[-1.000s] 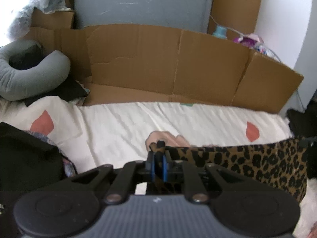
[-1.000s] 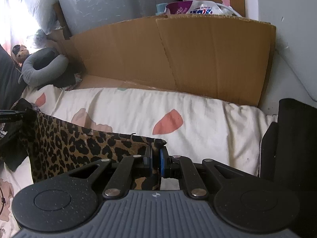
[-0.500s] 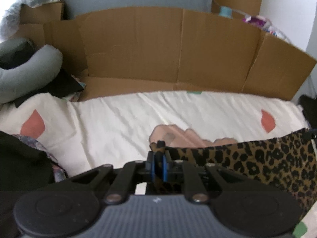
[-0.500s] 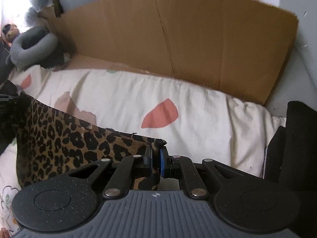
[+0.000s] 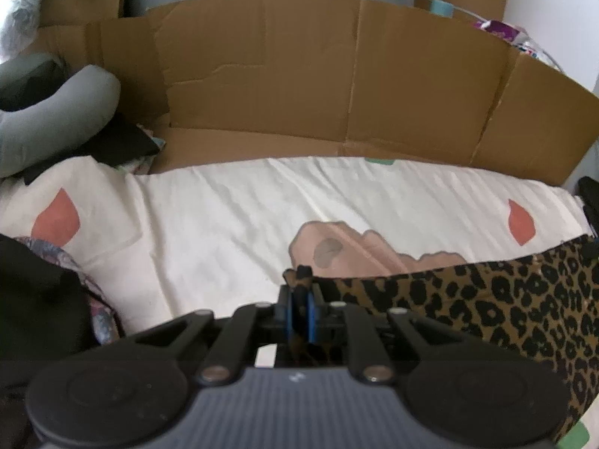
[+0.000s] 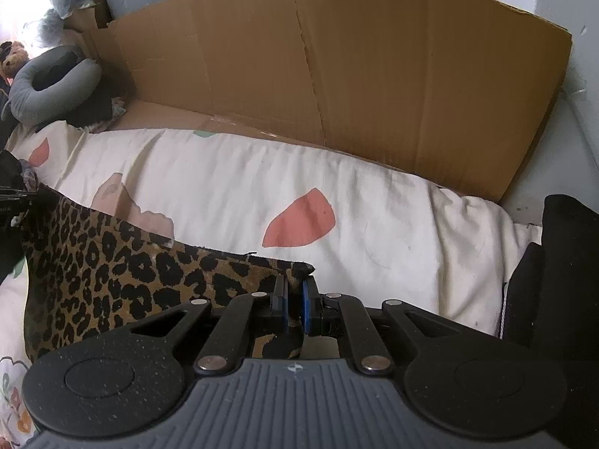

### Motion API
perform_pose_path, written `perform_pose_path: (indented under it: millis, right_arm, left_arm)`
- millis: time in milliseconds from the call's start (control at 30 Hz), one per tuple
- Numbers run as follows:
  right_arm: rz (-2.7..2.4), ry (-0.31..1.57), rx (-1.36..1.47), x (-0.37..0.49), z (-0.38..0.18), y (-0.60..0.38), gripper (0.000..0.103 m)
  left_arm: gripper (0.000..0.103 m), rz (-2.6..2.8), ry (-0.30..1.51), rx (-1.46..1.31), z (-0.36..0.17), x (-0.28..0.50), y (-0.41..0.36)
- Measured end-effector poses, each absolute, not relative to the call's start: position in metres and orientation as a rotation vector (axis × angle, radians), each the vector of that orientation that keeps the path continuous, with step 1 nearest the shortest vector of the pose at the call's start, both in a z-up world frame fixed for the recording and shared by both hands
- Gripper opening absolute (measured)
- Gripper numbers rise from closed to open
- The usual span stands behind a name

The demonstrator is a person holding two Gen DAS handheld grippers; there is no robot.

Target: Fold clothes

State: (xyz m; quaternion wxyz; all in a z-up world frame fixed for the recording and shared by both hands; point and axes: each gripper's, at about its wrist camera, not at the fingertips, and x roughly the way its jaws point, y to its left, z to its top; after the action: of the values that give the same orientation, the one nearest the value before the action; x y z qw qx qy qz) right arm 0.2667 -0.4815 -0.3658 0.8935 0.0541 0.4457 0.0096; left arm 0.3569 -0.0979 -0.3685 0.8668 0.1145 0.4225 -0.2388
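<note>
With my left gripper [image 5: 299,299] and right gripper [image 6: 295,299] each pinched tight on a top corner of the leopard-print garment [image 6: 112,262] stretched over the cream bedsheet [image 6: 224,187], I should keep that edge taut and level while lowering it flat.

Cream bedsheet [image 5: 232,217] with coral leaf prints covers the bed. Brown cardboard [image 5: 337,75] stands behind it. Grey neck pillow [image 6: 52,86] lies far left on dark cloth.
</note>
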Motion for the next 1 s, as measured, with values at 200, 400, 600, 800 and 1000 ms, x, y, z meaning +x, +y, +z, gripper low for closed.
perform_pose_path:
  millis: [200,400,600,800,1000]
  right_arm:
    - [0.017,0.954,0.114,0.276,-0.38,-0.481,0.006]
    - [0.01,1.0,0.145,0.289,-0.402,-0.479,0.006]
    - [0.012,1.037,0.108,0.295,-0.417,-0.47,0.008]
    - [-0.049,1.02,0.09,0.291,-0.401,-0.471,0.018]
    - [-0.034,0.945,0.141,0.283,-0.382,-0.47,0.018]
  left_arm:
    - [0.009,-0.49,0.922,0.255,-0.386,0.362,-0.099]
    - [0.009,-0.475,0.972,0.277,-0.413,0.366,-0.103]
    - [0.021,-0.456,0.973,0.286,-0.416,0.366,-0.102]
    - [0.039,-0.404,0.943,0.284,-0.404,0.359,-0.097]
    - [0.045,-0.41,0.89,0.234,-0.381,0.35,-0.108]
